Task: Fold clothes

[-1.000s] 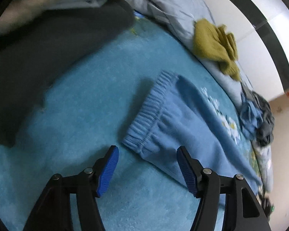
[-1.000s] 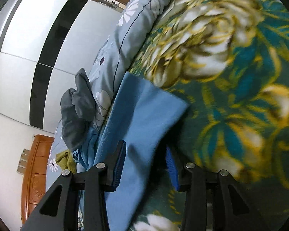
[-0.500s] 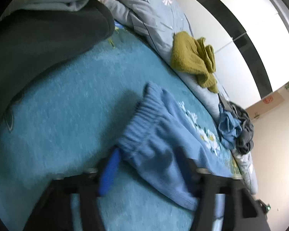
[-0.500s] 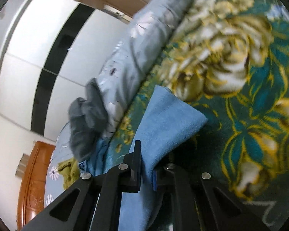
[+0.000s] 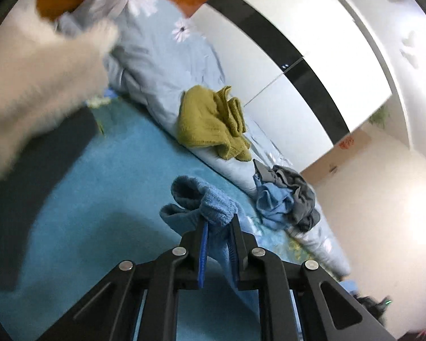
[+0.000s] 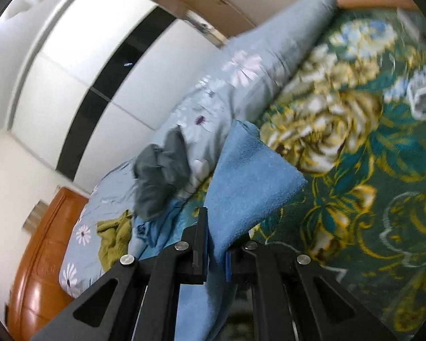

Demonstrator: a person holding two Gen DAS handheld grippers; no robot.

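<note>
Both grippers have now clamped the blue pants: left gripper (image 5: 217, 234) pinches the waistband (image 5: 210, 201), right gripper (image 6: 216, 245) a leg end (image 6: 250, 182), lifted off the blanket (image 6: 369, 170), ready for folding.

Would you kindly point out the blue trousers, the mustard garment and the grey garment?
blue trousers (image 5: 213, 201): left wrist view, bunched waistband.
mustard garment (image 5: 204, 122): left wrist view, middle of heap.
grey garment (image 6: 159, 170): right wrist view, crumpled centre.

L tongs (image 5: 217, 228) clamping blue pants (image 5: 204, 201), teal blanket (image 5: 105, 187)
</note>
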